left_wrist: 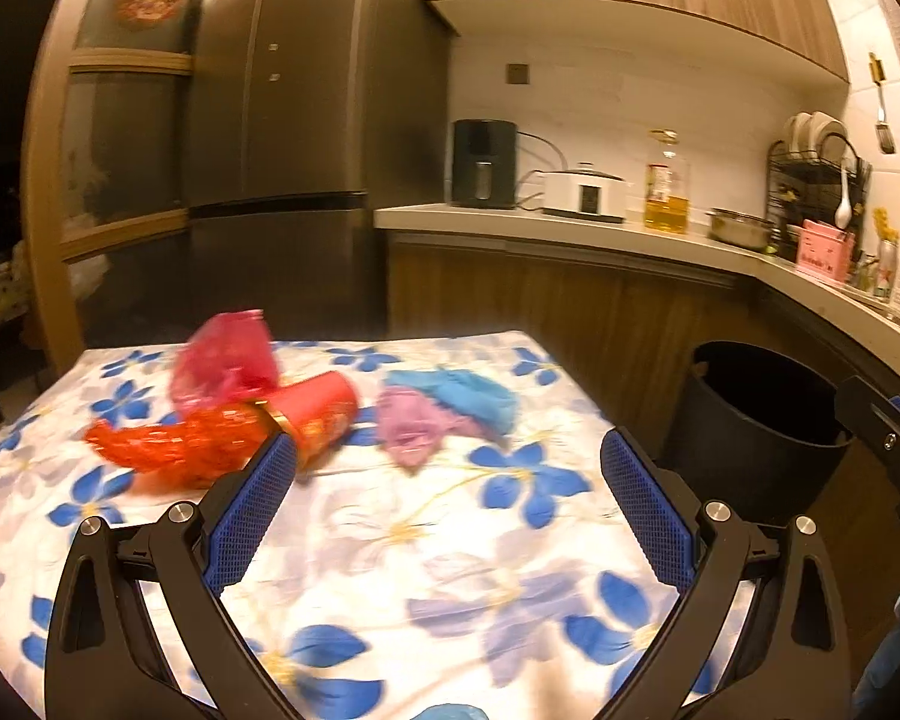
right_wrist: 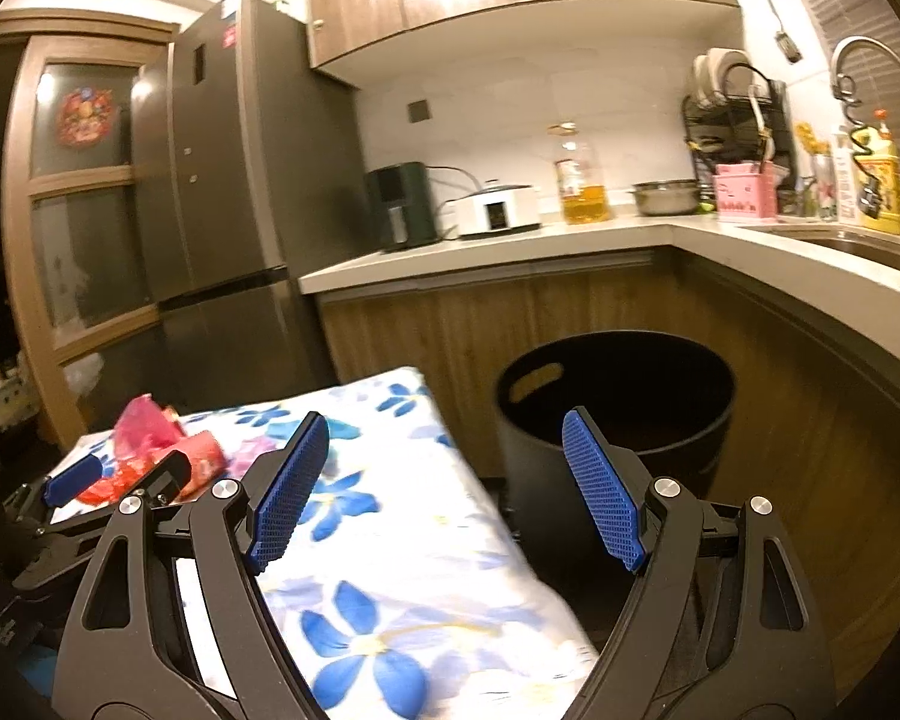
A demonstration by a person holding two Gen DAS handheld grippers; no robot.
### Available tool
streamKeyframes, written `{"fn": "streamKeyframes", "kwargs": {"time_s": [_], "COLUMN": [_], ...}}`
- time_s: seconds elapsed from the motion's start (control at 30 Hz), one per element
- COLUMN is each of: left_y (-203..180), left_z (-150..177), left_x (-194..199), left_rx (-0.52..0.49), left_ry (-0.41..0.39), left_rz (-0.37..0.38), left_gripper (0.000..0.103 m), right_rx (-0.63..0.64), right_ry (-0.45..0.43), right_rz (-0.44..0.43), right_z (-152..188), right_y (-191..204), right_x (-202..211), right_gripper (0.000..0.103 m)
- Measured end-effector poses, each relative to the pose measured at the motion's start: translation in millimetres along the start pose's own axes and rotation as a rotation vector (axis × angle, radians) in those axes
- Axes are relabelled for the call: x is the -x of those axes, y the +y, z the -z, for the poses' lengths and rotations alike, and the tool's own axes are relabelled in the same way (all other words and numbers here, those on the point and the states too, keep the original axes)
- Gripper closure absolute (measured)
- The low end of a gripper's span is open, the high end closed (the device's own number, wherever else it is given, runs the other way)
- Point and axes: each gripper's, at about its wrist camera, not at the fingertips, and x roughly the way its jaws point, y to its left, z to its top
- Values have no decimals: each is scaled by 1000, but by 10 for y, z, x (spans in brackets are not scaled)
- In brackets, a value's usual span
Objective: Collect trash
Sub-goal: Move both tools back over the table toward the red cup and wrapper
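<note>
Your left gripper (left_wrist: 447,468) & right gripper (right_wrist: 444,456) both gape empty, trash pile (left_wrist: 222,420) far-left on table (left_wrist: 390,540), black bin (right_wrist: 618,414) right.

Floral cloth tablecloth (left_wrist: 426,540); crinkly, perhaps plastic, red wrapper (left_wrist: 174,447); matt black bin (right_wrist: 618,420).

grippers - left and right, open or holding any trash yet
left gripper: open, nothing between its pads
right gripper: open, holding nothing
</note>
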Motion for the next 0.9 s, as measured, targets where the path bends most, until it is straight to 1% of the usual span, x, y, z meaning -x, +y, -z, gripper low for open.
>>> {"fn": "streamKeyframes", "kwargs": {"time_s": [0.37, 0.5, 0.67, 0.9], "left_y": [678, 965, 1280, 1687], "left_z": [81, 121, 146, 127], "left_x": [38, 26, -28, -180], "left_rx": [52, 70, 102, 128], "left_ry": [11, 21, 30, 16], "left_rz": [-132, -190, -243, -307], "left_gripper": [6, 6, 6, 6], "right_rx": [37, 55, 69, 88], "right_ry": [35, 46, 51, 51], "right_rz": [-116, -145, -167, -184], "right_z": [120, 160, 197, 205], "right_y": [574, 756, 956, 1205], "right_x": [-158, -226, -305, -453], "right_gripper": [24, 24, 24, 24]}}
